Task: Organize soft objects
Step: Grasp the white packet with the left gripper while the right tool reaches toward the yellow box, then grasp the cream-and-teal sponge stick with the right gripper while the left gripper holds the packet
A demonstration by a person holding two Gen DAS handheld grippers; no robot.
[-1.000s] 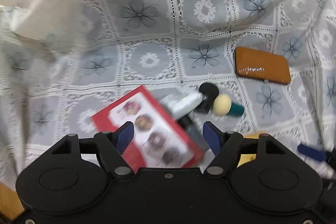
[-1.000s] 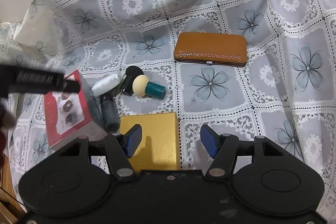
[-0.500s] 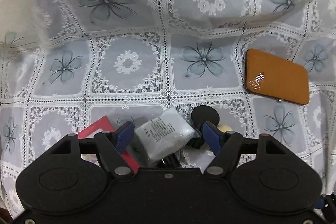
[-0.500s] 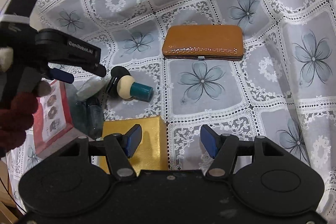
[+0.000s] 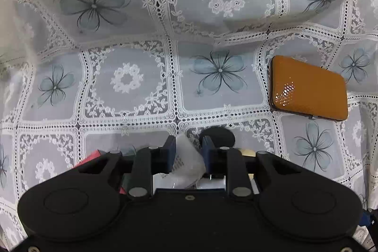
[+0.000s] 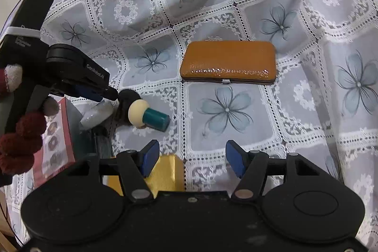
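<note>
Your left claw (image 5: 188, 152) has just been closing and now clamps a small white plastic-wrapped packet (image 5: 187, 165) between its blue pads (image 5: 170, 152); dark print runs across the wrapper, too small and creased to read. From the right wrist view, that claw's black body carries white lettering that reads roughly "GenRobot.AI", and a hand in a dark red knitted glove (image 6: 21, 136) grips its handle. The packet (image 6: 96, 113) lies among a cluster of things on the bench: a black round pad (image 5: 218, 136) touching it on the right, a cream-tipped teal cylinder (image 6: 148, 115) lying on its side just beside that, and a red and white box printed with a column of round pictures (image 6: 55, 138) to the left. Your right claw (image 6: 191, 157) stands released, its blue pads apart and pressing on nothing, with a yellow flat box (image 6: 165, 172) under its left finger. Farther out, a glossy orange-brown clasp case (image 6: 228, 63) lies closed and well apart from the cluster, on the grey lace-patterned flower cloth (image 6: 226, 110) that covers the bench.
</note>
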